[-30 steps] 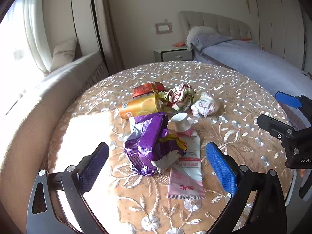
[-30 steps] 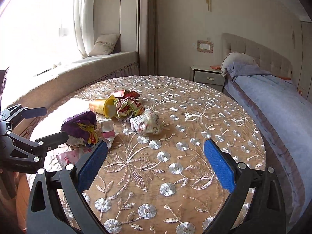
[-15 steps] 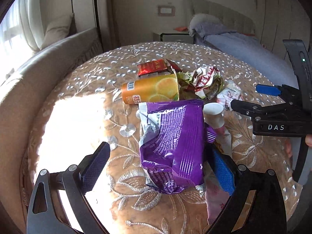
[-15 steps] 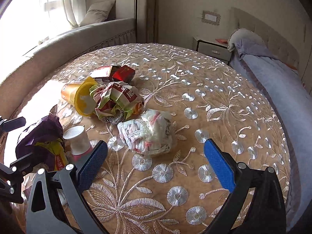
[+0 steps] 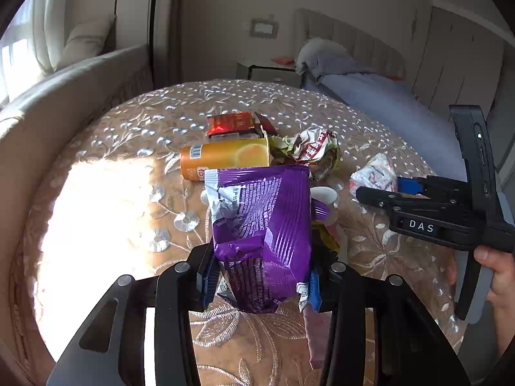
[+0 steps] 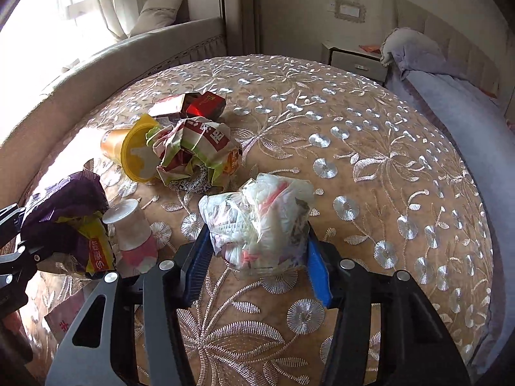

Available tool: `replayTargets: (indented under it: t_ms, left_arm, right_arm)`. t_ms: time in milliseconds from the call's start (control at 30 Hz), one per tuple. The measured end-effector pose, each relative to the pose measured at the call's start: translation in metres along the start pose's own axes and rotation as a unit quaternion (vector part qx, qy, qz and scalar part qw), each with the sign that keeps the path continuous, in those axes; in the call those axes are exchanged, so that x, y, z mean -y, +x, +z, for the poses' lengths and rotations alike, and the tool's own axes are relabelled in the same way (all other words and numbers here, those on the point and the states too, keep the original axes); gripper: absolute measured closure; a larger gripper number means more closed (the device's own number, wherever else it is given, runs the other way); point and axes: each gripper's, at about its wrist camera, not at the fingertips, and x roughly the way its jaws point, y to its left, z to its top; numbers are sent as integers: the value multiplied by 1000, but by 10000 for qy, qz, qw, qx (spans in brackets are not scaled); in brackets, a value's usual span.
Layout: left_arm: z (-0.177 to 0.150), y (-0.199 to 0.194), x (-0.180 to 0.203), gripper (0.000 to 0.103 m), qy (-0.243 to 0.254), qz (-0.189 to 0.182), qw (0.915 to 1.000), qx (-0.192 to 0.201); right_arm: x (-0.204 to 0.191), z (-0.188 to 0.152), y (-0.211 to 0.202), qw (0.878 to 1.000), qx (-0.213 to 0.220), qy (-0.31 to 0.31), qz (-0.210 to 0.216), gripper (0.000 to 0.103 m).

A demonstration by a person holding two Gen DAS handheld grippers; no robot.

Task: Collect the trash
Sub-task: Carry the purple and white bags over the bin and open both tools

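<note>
Trash (two wrappers) between closing fingers (image 5: 206, 276).

Both wrist cams close, angled down, shared table (image 5: 135, 122)

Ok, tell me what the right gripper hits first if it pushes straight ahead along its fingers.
The right gripper is closing with the crumpled white plastic bag already between its blue pads, so it meets that first. Beyond the bag lies the embroidered tablecloth, probably next, though depth is hard to judge.

Daylight from left window (image 6: 64, 3), blown-out glare patch on tablecloth (image 5: 96, 212) (detail perhaps lost), fisheye-curved edges, dark corners.
</note>
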Motion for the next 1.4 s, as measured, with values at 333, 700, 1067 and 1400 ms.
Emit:
replayTargets:
  t_ms: [333,700,1067,1400]
  left_arm:
    - [7,-59,36,62,475,159,9972,556]
    - [0,-91,117,62,1201,-254,9885,878]
    - [-34,-75,222,61,2094,-1025,9708,564]
    - [-61,-55,297,61,2711,-1624,9485,229]
  right_arm:
    - [3,-20,-76,9980,628,-42,-52,48]
    - [23,-59,-160,9927,1129,5,-430,48]
    - [71,-122,-208,9871,1046,421,-1138,48]
    - [114,-178,-230,9797,847,930,-1562,48]
